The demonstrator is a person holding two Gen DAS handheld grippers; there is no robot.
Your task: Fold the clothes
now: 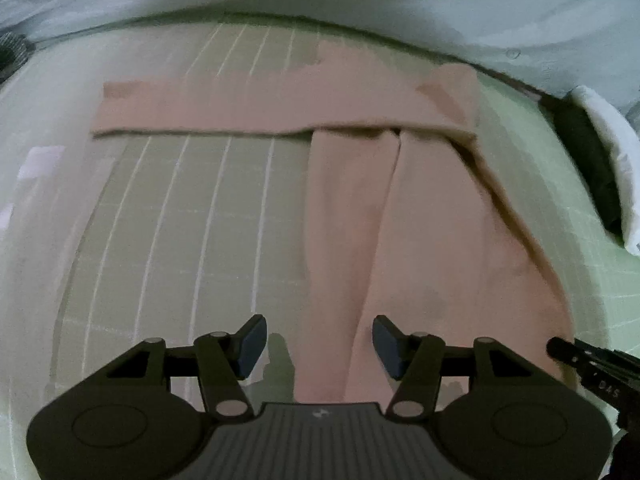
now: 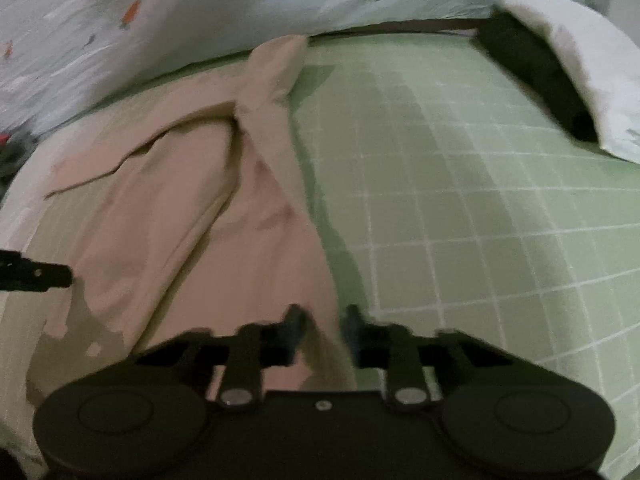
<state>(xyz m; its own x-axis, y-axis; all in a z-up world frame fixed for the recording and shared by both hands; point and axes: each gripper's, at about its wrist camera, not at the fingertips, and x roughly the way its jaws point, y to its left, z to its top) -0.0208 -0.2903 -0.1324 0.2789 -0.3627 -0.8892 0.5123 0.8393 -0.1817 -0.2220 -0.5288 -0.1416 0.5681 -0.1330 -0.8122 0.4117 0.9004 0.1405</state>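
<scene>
Garment: a pinkish-beige garment [image 2: 208, 216] is spread over the left half of the frame, its edge creased.
Surface: a green gridded sheet [image 2: 460, 200] fills the right half.
Right gripper [image 2: 322, 326]: seen bottom centre, blurred; the garment's edge lies between the narrowly spaced fingers.
Left gripper [image 2: 60, 276]: only a dark tip is seen at the left edge.
Pillow [image 2: 580, 60]: white, upper right.
</scene>
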